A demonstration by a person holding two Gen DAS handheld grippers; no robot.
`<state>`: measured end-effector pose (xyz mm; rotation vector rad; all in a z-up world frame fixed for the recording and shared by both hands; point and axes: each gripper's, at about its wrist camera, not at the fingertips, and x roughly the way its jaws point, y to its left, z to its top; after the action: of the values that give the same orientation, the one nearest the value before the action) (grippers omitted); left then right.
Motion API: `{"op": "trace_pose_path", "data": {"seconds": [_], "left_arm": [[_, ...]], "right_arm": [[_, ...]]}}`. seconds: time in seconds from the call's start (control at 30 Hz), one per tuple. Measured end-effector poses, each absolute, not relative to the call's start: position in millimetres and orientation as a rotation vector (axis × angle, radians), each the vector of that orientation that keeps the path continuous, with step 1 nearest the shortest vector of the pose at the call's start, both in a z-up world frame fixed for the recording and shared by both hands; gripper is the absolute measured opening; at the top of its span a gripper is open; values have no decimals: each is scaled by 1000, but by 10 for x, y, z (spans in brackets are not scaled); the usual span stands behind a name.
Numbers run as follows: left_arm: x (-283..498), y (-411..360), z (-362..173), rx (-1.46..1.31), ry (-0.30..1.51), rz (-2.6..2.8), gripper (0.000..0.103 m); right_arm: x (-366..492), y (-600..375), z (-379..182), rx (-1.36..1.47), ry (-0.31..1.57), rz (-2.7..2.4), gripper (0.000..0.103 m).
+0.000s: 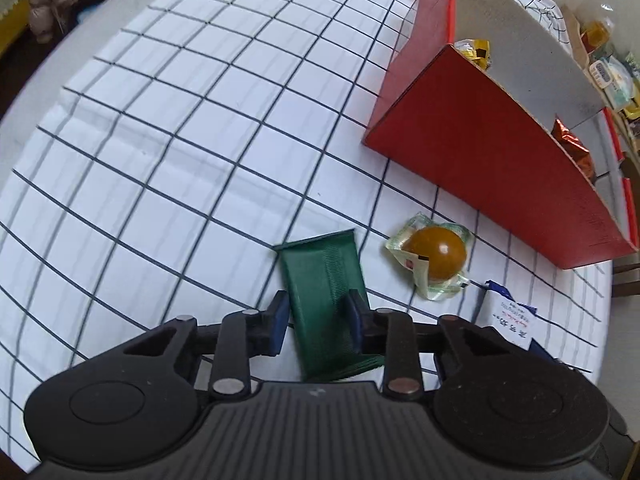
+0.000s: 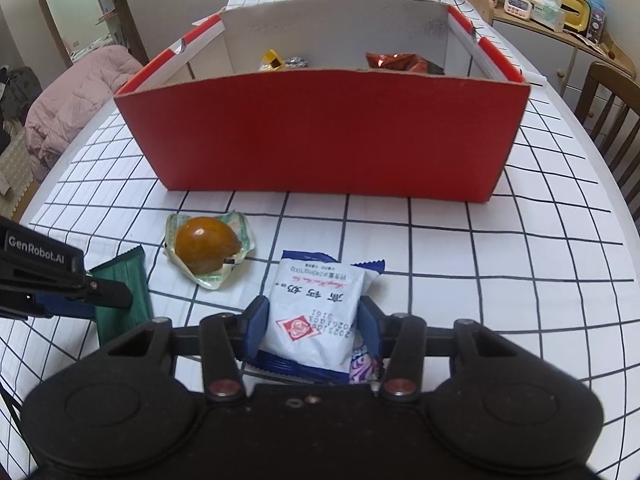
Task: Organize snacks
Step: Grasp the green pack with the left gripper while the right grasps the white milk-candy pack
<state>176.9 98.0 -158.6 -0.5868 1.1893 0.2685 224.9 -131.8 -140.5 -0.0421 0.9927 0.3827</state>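
A table under a white tablecloth (image 2: 500, 280) with a dark grid pattern holds a red cardboard box (image 2: 320, 136) with an open top and pale inner walls. Inside the box, only the tops of a few snacks show above the front wall: a yellow wrapped piece (image 2: 273, 60) toward the left and an orange-red foil packet (image 2: 394, 61) toward the right.

In front of the box, three snacks lie on the cloth. A dark green packet (image 1: 328, 304) sits between the blue pads of the left gripper (image 1: 318, 322); both pads press against its sides, so the gripper is closed on it. Whether the packet is lifted off the cloth or resting on it is hard to tell from this angle.

Just to the right of the green packet lies a braised egg (image 2: 207, 250), brown and glossy, in a clear crinkled wrapper. It is near the box's front wall but not touching it.

Right of the egg, a white and blue milk candy packet (image 2: 316, 312) with red printing lies between the pads of the right gripper (image 2: 314, 330). The pads touch its two sides, gripping it.

In the background stand a wooden chair (image 2: 612, 120) and a cluttered shelf (image 2: 560, 12).
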Motion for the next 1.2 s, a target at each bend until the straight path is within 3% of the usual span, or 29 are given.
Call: {"op": "trace_pose_path", "data": {"seconds": [0.23,0.3,0.37,0.4,0.93,1.03,1.2], "left_arm": [[1795,899,-1531,-554,1192,259,31],[1825,862,-1530,-537,1203,255,37],[1845,834,-1525,-537,1204,256,52],[1855,819,-1518,-535,1201,257,54],[1990,500,-1586,-392,1227,409,53],[1967,514,-1576,-394,1212,428,46],[1915,586,-1564,-435,1189,399,45]], "right_arm": [[2237,-1370,-1393,-16,991,378,47],[2230,-1386,-1382,-10,989,380,47],[2228,-1401,-1372,0,989,383,47],[2227,-1409,-1367,3,988,384,47],[2212,-1454,-1283,-1,956,398,47],[2205,-1461,-1280,-2,955,398,47],[2197,-1471,-1275,-3,955,396,47]]}}
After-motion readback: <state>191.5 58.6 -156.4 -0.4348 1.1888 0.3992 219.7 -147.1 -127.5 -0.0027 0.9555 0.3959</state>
